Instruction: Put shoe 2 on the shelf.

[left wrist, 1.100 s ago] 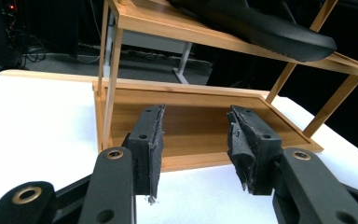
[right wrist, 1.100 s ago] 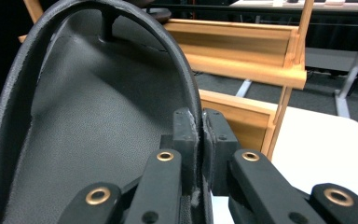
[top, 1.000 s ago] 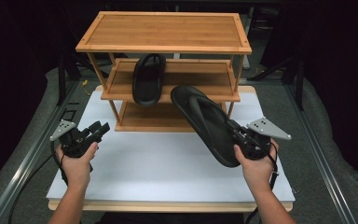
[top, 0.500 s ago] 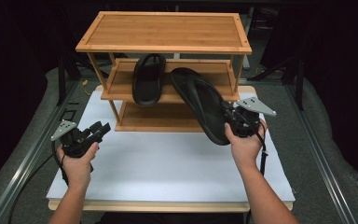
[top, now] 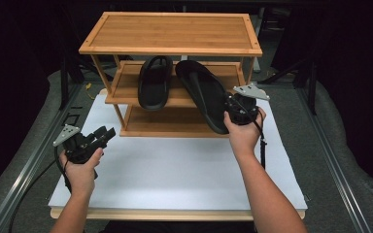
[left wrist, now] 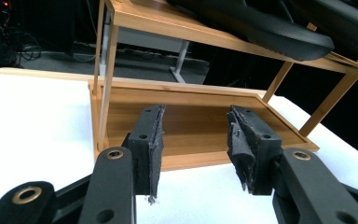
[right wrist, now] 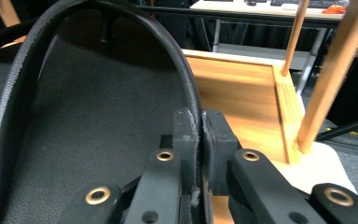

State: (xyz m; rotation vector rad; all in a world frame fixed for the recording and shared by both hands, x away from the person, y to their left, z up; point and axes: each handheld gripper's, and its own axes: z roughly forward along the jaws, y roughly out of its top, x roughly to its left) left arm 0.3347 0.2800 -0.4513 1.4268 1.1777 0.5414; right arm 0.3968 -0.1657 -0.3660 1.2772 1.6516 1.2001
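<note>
Table (top: 175,189): white board under everything; bare in front of the person; well lit against a dark room.
Rack (top: 172,31): bamboo, three tiers; stands at the far side of the table; top tier bare; bottom tier (left wrist: 200,116) bare too, seen close in the left gripper view.
Resting sandal (top: 154,82): black; lies on the left half of the middle tier, toe pointing away.
Held sandal (top: 204,92): black, the mate; tilted, toe over the right half of the middle tier, heel hanging out past the front of the rack; not yet lying flat.
How it should handle: judged light and rubbery; the sole looks likely to flex and droop when held by one end; the pebbled surface ought to resist slipping; no fragility to fear; a pinch on the thin heel rim seems the sensible hold, since the strap would twist.
Right gripper (right wrist: 200,121): pressed together on the held sandal's raised rim at the heel end; the pads meet with only the rim between them.
Left gripper (left wrist: 196,144): spread wide, nothing between the frayed pads; rests low near the rack's front left leg, facing the bottom tier.
</note>
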